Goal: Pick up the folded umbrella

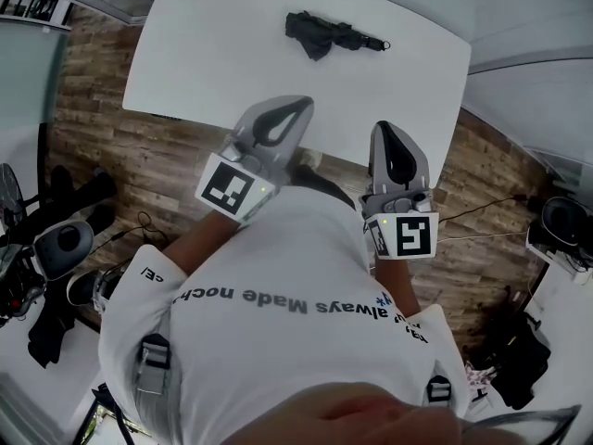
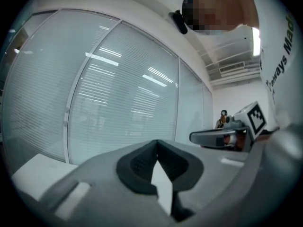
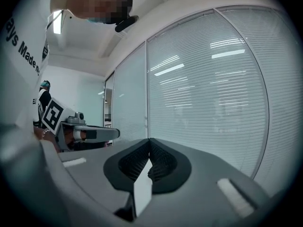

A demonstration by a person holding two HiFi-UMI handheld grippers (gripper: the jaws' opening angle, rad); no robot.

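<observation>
The folded black umbrella (image 1: 329, 33) lies on the white table (image 1: 213, 54), toward its far side, with the handle end pointing right. Both grippers hang in front of the person's chest, short of the table's near edge and well apart from the umbrella. My left gripper (image 1: 304, 103) (image 2: 156, 143) is shut, its tips meeting with nothing between them. The right gripper (image 1: 384, 126) (image 3: 150, 141) is likewise shut and empty. Both gripper views face a glass wall, and neither shows the umbrella.
The table stands on a wood-plank floor (image 1: 157, 156). Dark bags and a chair base (image 1: 56, 248) crowd the left side. Cables (image 1: 482, 216) and more gear lie at the right. A glass partition with blinds (image 2: 118, 93) faces both grippers.
</observation>
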